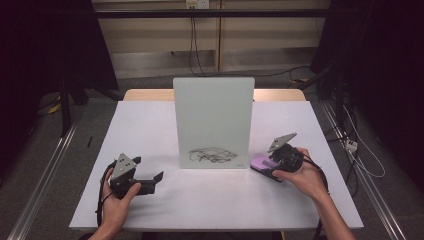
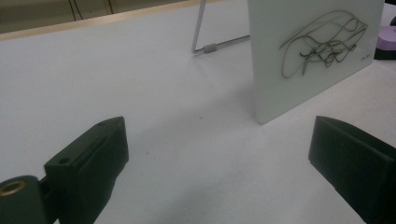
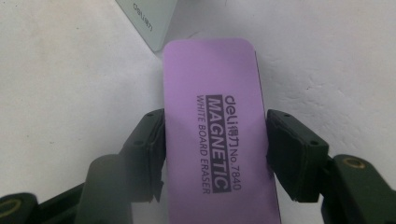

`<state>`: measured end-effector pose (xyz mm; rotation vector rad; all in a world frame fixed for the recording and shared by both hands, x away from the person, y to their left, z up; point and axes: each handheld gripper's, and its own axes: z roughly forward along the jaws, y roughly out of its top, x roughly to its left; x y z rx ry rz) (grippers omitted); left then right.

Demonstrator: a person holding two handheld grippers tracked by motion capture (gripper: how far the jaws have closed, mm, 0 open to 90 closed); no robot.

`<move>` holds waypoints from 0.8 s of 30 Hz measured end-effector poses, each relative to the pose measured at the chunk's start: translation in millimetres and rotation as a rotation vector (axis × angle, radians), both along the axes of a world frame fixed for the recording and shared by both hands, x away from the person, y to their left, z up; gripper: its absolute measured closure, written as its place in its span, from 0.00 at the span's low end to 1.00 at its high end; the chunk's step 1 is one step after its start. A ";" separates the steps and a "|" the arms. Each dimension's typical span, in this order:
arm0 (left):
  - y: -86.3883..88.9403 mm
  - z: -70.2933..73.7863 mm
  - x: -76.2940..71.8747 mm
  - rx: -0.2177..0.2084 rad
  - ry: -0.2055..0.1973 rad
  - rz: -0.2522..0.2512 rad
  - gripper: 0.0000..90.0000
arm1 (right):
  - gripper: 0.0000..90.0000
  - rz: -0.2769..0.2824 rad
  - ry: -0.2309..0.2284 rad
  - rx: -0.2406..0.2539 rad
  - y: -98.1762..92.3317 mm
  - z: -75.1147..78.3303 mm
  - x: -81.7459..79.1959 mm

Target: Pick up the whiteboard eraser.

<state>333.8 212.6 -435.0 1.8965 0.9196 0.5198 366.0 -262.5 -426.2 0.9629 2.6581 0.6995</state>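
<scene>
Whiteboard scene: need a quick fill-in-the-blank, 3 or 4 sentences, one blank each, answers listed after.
1. The right gripper has its jaws on either long side of a ____ whiteboard eraser.
2. The upright whiteboard carries a dark ____ near its bottom edge.
3. The left gripper hangs over the table with its jaws ____ and nothing between them.
4. The large word printed on the eraser reads ____.

Missing words: purple; scribble; open; MAGNETIC

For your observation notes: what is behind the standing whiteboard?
Behind the whiteboard, the left gripper view shows a thin metal stand leg on the white table. The board covers the rest of its support.
</scene>
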 end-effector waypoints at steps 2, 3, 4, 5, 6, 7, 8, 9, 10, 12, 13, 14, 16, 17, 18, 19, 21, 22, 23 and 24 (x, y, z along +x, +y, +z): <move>-0.8 -0.2 -0.6 0.004 0.002 -0.001 0.06 | 0.45 -0.002 -0.001 -0.003 0.7 0.2 0.0; -0.8 -0.2 -0.6 0.004 0.002 -0.001 0.06 | 0.45 -0.002 -0.001 -0.003 0.7 0.2 0.0; -1.2 -0.1 -0.6 0.004 0.001 -0.003 0.06 | 0.46 -0.001 -0.001 -0.003 0.4 0.2 -0.2; -1.3 0.0 -0.4 0.005 -0.001 -0.005 0.06 | 0.46 0.001 0.001 0.001 -0.2 0.2 -0.2; -1.5 0.0 -0.4 0.007 -0.001 -0.006 0.06 | 0.46 0.000 -0.001 0.006 -0.5 -0.1 0.0; -1.2 -0.2 -0.1 0.009 0.000 -0.006 0.06 | 0.46 -0.001 -0.001 0.007 -0.7 0.0 -0.1; -1.2 -0.2 -0.1 0.009 0.000 -0.006 0.06 | 0.46 -0.001 -0.001 0.007 -0.7 0.0 -0.1; -0.8 -0.4 0.2 0.004 0.002 0.000 0.06 | 0.46 0.004 -0.003 0.017 -1.1 0.3 -0.4; -0.8 -0.4 0.2 0.004 0.002 0.000 0.06 | 0.46 0.004 -0.003 0.017 -1.1 0.3 -0.4; 0.0 -0.3 0.5 0.004 0.001 0.000 0.06 | 0.46 -0.003 -0.014 0.019 -1.6 1.8 -1.6; 0.1 -0.3 0.5 0.004 0.001 0.000 0.06 | 0.46 -0.002 -0.016 0.025 -2.3 2.2 -1.7; 0.2 -0.2 0.5 0.005 0.000 0.000 0.06 | 0.46 -0.008 -0.014 0.027 -2.6 2.5 -2.2; 0.1 -0.2 0.4 0.005 0.000 0.000 0.06 | 0.46 -0.017 -0.017 0.035 -4.4 2.9 -2.5; 0.0 -0.2 0.3 0.005 0.000 0.000 0.06 | 0.46 -0.021 -0.017 0.041 -5.1 3.2 -2.8; 0.0 -0.2 0.3 0.006 0.000 -0.001 0.06 | 0.46 -0.026 -0.019 0.046 -6.1 3.9 -3.1; -0.1 -0.2 0.3 0.005 0.000 -0.001 0.06 | 0.46 -0.026 -0.019 0.046 -6.1 3.9 -3.1; -0.1 -0.3 0.3 0.006 0.000 -0.001 0.06 | 0.46 -0.033 -0.027 0.063 -8.2 5.8 -4.2; 0.0 -0.3 0.3 0.006 0.000 -0.001 0.06 | 0.46 -0.035 -0.030 0.066 -8.7 6.4 -4.5; 0.1 -0.3 0.4 0.006 0.000 -0.001 0.06 | 0.46 -0.035 -0.030 0.066 -8.7 6.4 -4.5; 0.1 -0.2 0.4 0.005 -0.001 -0.001 0.06 | 0.46 -0.048 -0.037 0.081 -10.2 8.0 -5.8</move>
